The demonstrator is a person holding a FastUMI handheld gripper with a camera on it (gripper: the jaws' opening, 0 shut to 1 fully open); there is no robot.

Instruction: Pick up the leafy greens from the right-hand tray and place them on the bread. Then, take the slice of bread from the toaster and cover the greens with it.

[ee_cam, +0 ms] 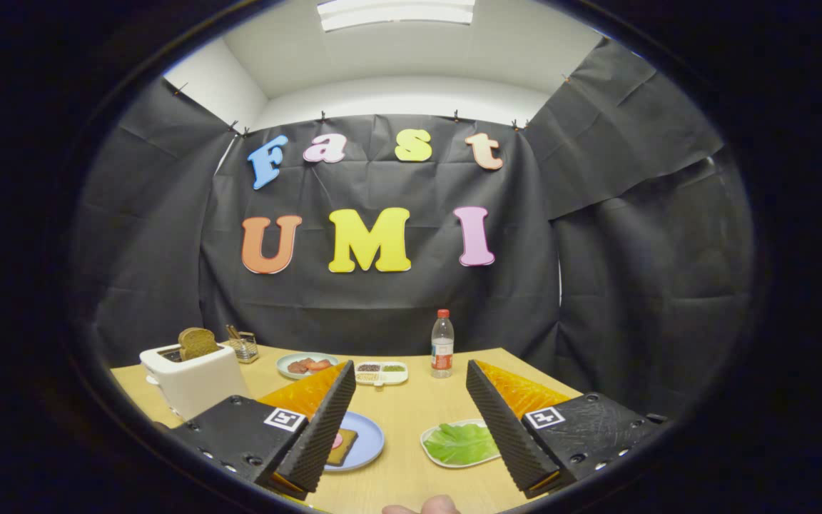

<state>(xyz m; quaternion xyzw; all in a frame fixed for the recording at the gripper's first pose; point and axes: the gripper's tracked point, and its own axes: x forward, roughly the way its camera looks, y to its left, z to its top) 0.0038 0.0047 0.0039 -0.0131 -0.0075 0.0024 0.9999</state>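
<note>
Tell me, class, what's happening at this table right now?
A person holds a gripper above a wooden table, open and holding nothing. A sandwich is being built: the leafy greens lie in the white tray by the right finger, and the bread waits on the blue plate by the left finger. Another slice of bread stands in the white toaster. Nothing has been picked up yet.

The gripper (407, 421) is hovering over the table (411, 414) with its fingers (325, 421) spread wide and holding nothing. The leafy greens (461, 442) are lying on a white tray (431, 450) by the right finger, bread (343, 446) is sitting on a blue plate (368, 435) by the left, and another slice (197, 343) is poking out of the toaster (193, 378).
</note>
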